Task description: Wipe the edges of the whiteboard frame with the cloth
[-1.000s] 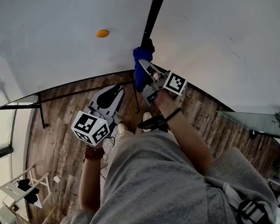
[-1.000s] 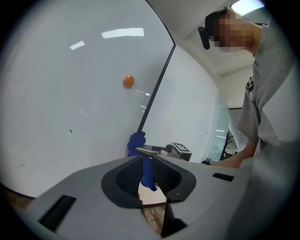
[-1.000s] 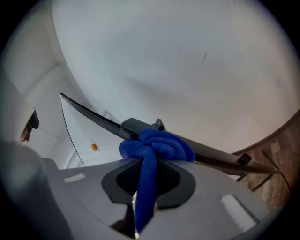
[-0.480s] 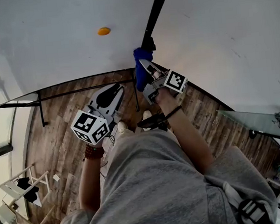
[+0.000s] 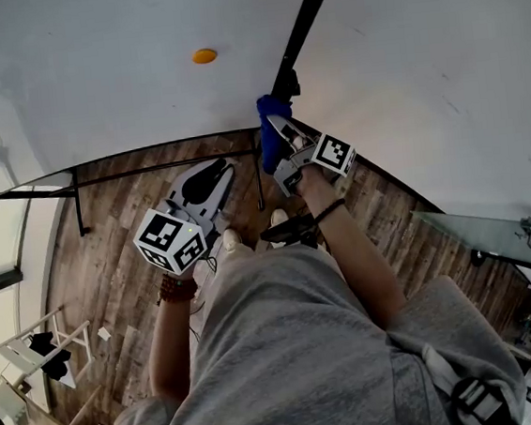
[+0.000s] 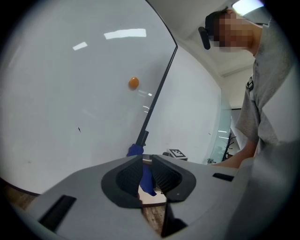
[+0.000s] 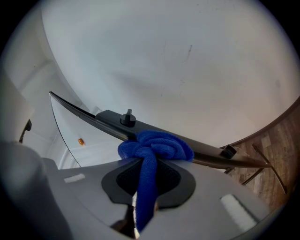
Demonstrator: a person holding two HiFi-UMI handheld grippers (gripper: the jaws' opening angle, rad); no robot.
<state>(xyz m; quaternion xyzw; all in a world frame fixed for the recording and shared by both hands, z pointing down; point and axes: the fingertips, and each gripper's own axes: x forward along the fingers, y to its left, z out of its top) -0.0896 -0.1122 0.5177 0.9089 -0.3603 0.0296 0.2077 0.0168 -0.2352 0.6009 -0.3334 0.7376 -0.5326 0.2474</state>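
A: Right tongs [image 7: 149, 163]?
B: Clamped on the cloth [image 7: 157, 145]. The blue wad bunches ahead of the tips, pressed on the black frame [image 7: 108, 117]. Its tail hangs down between the pads.
A: Where on the frame?
B: Head view: low on the bar, by the whiteboard's [image 5: 91, 74] bottom corner, above the wood floor [image 5: 110, 261].
A: Left tongs [image 6: 146, 161]?
B: Narrow gap, nothing in it. Off the board, lower and left of the right tongs.
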